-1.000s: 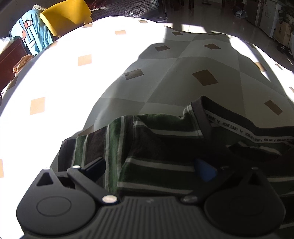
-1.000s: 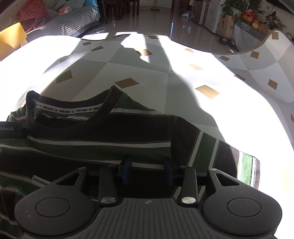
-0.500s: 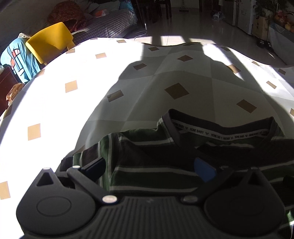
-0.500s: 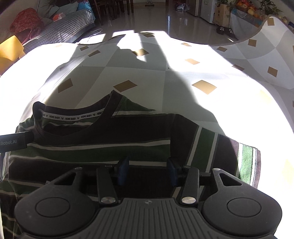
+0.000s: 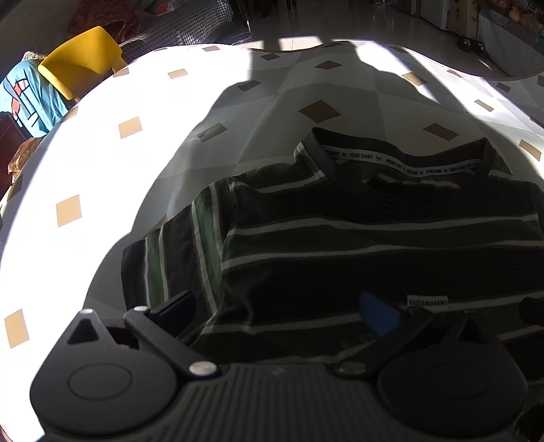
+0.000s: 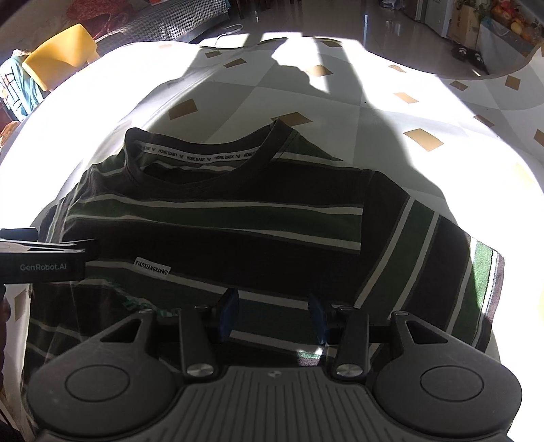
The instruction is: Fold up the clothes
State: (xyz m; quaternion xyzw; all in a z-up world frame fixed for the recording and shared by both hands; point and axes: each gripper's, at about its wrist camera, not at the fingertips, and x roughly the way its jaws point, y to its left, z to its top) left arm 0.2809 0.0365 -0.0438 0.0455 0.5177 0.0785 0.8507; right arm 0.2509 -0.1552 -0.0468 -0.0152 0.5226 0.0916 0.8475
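A dark T-shirt (image 5: pixel 357 238) with green and white stripes lies flat on the table, collar (image 5: pixel 391 159) at the far side. A folded layer with a small white label (image 6: pixel 153 267) covers its middle, and a sleeve (image 6: pixel 442 272) sticks out to the right. My left gripper (image 5: pixel 277 311) hovers over the shirt's left part, jaws wide apart and empty. My right gripper (image 6: pixel 273 316) hangs over the near middle of the shirt, jaws partly apart with nothing pinched between them. The left gripper's black body (image 6: pixel 44 258) shows at the left edge of the right wrist view.
The tablecloth (image 5: pixel 129 129) is white and grey with tan diamonds, brightly sunlit around the shaded shirt. A yellow chair (image 5: pixel 81 57) and a blue garment (image 5: pixel 27 98) stand beyond the table's far left edge. A chequered sofa (image 6: pixel 163 23) lies behind.
Both grippers have drawn back and slightly up, so more of the shirt shows. The right jaws have widened a little. The shirt lies still.
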